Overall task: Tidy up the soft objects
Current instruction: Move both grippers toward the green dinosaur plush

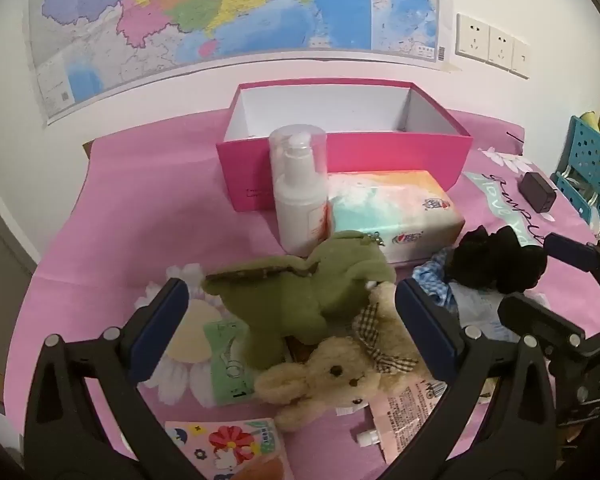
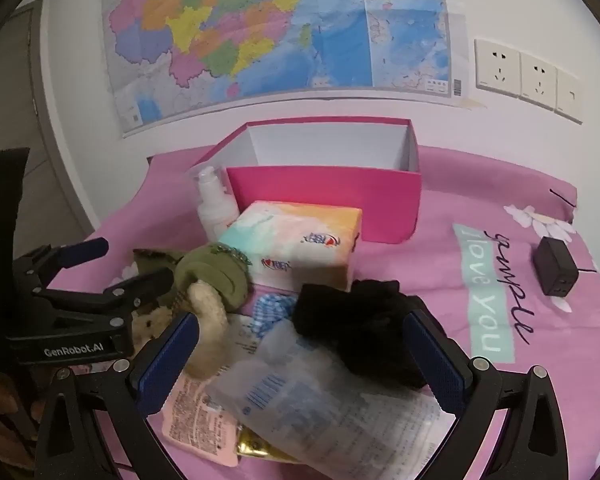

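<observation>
Hovering spread wide and empty, the left gripper [image 1: 292,308] frames a green plush [image 1: 296,292] and tan bear [image 1: 340,380]; the right gripper [image 2: 300,344], also agape, overhangs a black scrunchie [image 2: 360,320]. "GenRobot.AI" marks the left tool; the bedsheet [image 2: 480,280] reads "love you". Behind the tissue pack [image 2: 296,248], a pink box [image 2: 324,196] stands unfilled.

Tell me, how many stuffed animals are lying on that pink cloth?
2. A green plush lies in front of the lotion bottle; a beige bear lies just nearer the camera, touching it. More could be hidden under the pile.
</observation>
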A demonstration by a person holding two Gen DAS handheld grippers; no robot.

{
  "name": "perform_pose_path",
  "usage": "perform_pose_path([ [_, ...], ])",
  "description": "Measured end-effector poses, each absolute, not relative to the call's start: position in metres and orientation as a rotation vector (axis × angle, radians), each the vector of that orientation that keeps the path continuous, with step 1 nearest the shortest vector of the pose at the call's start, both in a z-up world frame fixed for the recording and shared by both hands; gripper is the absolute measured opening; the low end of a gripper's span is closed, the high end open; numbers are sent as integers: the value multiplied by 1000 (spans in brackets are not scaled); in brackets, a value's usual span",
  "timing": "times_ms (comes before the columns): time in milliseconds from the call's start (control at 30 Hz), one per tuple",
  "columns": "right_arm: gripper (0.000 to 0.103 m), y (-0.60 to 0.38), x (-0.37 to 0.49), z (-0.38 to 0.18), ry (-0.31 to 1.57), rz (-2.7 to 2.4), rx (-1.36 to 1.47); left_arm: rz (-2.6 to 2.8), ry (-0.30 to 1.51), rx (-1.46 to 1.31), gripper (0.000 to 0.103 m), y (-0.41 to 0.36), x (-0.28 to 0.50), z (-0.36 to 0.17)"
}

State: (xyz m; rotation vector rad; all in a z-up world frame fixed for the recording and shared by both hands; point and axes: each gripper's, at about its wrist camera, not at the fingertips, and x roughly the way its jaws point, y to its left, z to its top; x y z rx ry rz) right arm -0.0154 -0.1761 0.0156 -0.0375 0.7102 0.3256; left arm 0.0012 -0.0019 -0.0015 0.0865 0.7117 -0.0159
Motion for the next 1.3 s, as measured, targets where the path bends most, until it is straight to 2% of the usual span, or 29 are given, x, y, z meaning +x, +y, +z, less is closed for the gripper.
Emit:
perform_pose_path([
  [1300,103,-129,1,13,732,455,-91,-11,767,36,103,56,8,-14],
])
